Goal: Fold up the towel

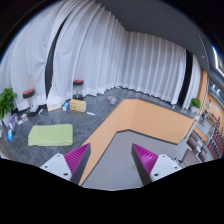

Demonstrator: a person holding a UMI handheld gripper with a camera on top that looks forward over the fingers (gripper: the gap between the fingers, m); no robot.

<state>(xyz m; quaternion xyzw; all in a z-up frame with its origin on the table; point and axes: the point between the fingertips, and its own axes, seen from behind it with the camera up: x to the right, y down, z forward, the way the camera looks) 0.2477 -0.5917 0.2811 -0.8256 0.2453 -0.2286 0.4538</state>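
Gripper fingers apart, green towel beyond

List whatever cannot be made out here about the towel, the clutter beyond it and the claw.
1. Green towel, gripper view: too small to tell its folds or layers.
2. Small items on the floor beyond the towel, near the white curtain: too small to identify.
3. Claw, open and holding nothing: only its fingers show; the rest is cut off below.
4. Plant: its base is cut off.
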